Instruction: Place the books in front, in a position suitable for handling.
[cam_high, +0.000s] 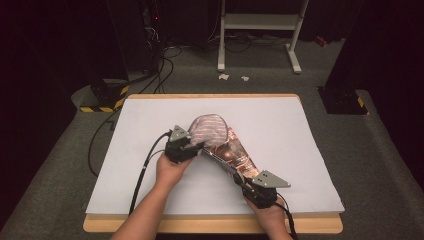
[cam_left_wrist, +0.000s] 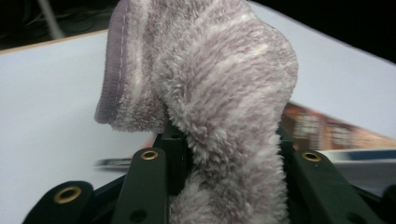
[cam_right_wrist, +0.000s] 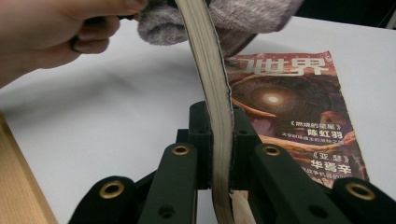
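Left gripper (cam_high: 199, 147) is clenched on a fluffy lilac sock (cam_left_wrist: 210, 88), whose pile bulges between and above the jaws in the left gripper view; the cuff edge hangs free to one side. Right gripper (cam_high: 243, 184) is clamped on the page block of a magazine (cam_right_wrist: 289, 107), lifting those pages on edge while the printed cover lies flat on the white table sheet (cam_high: 280, 120). In the high view the sock sits at the magazine's far end, above the middle of the sheet, and the magazine runs diagonally toward the near right corner. Judged handling: the sock is light, soft and compressible, best taken through a thick fold; the magazine is thin, flexible and rather glossy, so it bows when held, and a grip near the spine or deep on the page block should slip least.
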